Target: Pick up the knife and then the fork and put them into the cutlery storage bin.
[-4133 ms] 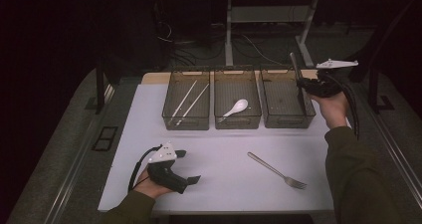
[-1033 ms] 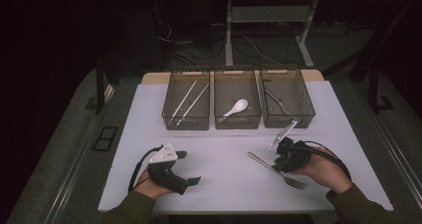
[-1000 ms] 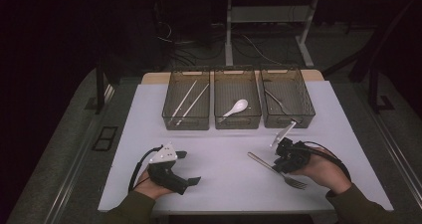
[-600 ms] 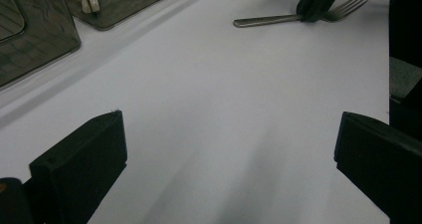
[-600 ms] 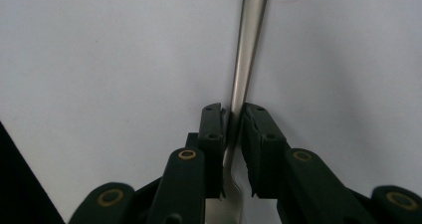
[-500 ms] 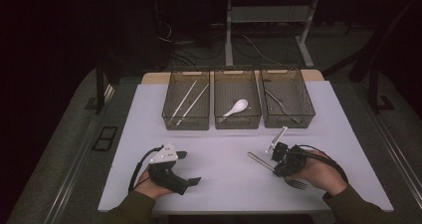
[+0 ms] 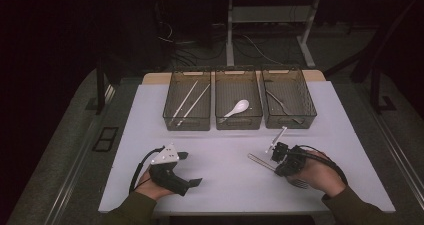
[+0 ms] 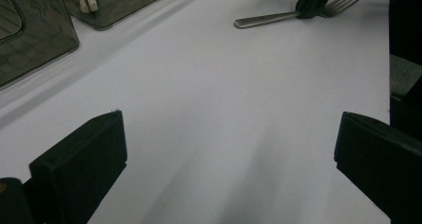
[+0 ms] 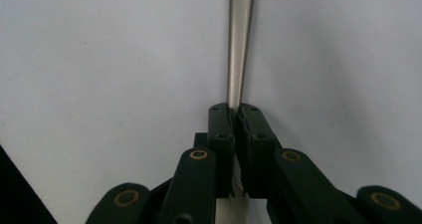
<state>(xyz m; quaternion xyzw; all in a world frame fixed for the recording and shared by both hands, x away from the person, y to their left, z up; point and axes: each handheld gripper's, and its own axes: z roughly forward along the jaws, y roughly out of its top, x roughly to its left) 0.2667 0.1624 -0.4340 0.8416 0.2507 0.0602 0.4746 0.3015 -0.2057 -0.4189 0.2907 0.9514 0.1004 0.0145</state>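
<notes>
Your left gripper (image 7: pixel 187 169) rests on the white table (image 7: pixel 225 155) near its front-left corner, jaws spread wide with nothing between them. In the left gripper view, bare tabletop lies between and ahead of those jaws, so you have open room there out to the fork.

Along the far side of the table stand three mesh bins in a row, just beside one another. The left bin (image 7: pixel 186 100) holds two chopsticks (image 7: pixel 190 99) lying side by side. The middle bin (image 7: pixel 238 100) holds one white spoon (image 7: pixel 236 108). The right bin (image 7: pixel 289 98) holds one metal utensil (image 7: pixel 280 102), too dim to name with certainty. A wide strip of bare table separates the bins from both of your hands, with nothing on it.

At the right, your right gripper (image 9: pixel 235 115) has its jaws pinched together on the one fork (image 7: pixel 264 161) lying on the table, gripping it where the handle meets the head. In the high view, the fork's handle points toward the middle of the table and its tines (image 7: pixel 300 183) lie by your right hand (image 7: pixel 320 172), toward the front edge. The front edge is close to both hands; the table's right edge lies well apart from the right hand.
</notes>
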